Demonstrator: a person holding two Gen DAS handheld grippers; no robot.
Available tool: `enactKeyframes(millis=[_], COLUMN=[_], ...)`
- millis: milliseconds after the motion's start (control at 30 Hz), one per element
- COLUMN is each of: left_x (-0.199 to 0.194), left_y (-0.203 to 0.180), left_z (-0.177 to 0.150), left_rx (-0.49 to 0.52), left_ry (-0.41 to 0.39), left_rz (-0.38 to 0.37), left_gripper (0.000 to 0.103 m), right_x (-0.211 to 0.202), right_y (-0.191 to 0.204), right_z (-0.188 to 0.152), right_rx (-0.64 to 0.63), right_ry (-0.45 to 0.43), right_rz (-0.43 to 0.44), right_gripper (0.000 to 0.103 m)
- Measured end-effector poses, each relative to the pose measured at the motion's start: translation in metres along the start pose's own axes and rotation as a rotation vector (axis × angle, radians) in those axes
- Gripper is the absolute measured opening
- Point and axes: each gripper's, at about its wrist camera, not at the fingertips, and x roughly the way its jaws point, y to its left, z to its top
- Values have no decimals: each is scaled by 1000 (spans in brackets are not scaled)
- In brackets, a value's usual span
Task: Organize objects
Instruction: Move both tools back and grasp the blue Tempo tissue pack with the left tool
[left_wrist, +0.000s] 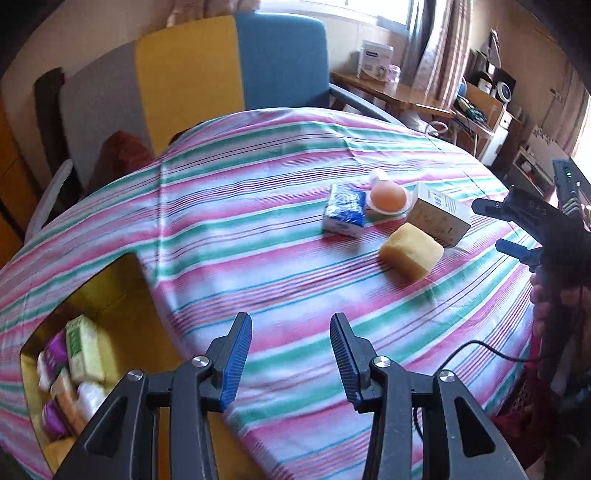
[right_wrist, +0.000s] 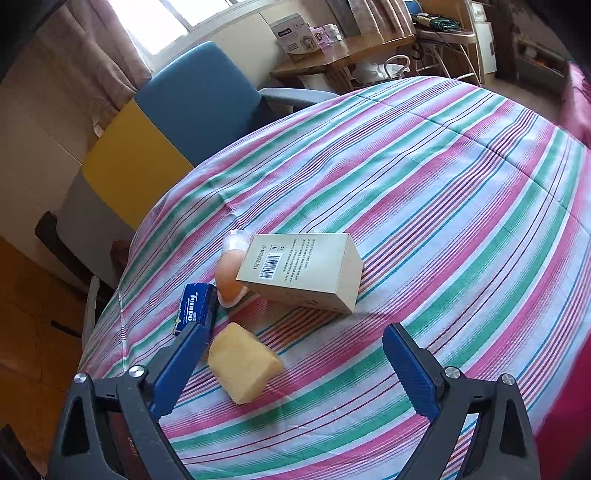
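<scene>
Yellow sponge (right_wrist: 243, 363) just ahead of open right hand-held gripper (right_wrist: 295, 354), nearer left finger.

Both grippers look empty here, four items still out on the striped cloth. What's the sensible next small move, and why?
Probably ease the right gripper forward and left onto the yellow sponge. It is open, and the sponge lies nearest, just inside its left finger, apart from the beige box, while the left gripper hangs farther back.
</scene>
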Motion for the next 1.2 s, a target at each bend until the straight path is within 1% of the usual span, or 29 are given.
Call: enactKeyframes(millis=[33, 100, 233, 333, 400, 433, 500, 567, 700, 800, 833, 867, 900, 1000, 1133, 1200], left_x=[10, 25, 61, 88, 103, 110, 123, 136, 163, 178, 181, 183, 183, 173, 153, 138], left_y=[-7, -16, -29, -37, -43, -46, -53, -58, -62, -61, -58, -54, -51, -44, -30, -23], left_z=[8, 21, 50, 69, 80, 85, 93, 101, 112, 117, 118, 117, 117, 110, 88, 73], left_rx=[27, 54, 74, 97, 120, 136, 157, 170, 184, 174, 156, 131, 106, 80, 37, 14], left_ry=[12, 19, 55, 76, 87, 92, 101, 111, 139, 151, 153, 155, 160, 151, 154, 153], left_rz=[2, 0, -37, -37, -45, -62, -73, -70, -42, -31, -37, -58, -73, -91, -103, -98], left_gripper=[47, 55, 56, 58, 63, 65, 76, 77, 77, 76, 73, 56, 53, 52, 52, 53], right_x=[0, 1, 1, 3, 5, 6, 8, 9, 11, 14, 15, 15, 15, 17, 21, 25], right_y=[1, 3, 3, 1, 1, 1, 3, 4, 7, 8, 8, 8, 8, 9, 15, 20], right_z=[0, -1, -2, -2, -2, -2, -2, -3, -4, -5, -5, -5, -5, -6, -8, -11], right_rx=[-3, -8, 0, 14, 20, 20, 18, 14, 5, 2, 2, 1, 0, -7, -45, -77], right_ry=[3, 9, 18, 34, 44, 48, 56, 64, 78, 90, 90, 90, 90, 94, 102, 122], right_rz=[5, 13, 35, 58, 72, 76, 86, 96, 108, 108, 105, 102, 99, 90, 72, 60], right_gripper=[98, 98, 98, 98, 99, 99, 99, 99, 99, 99, 99, 99, 99, 99, 99, 99])
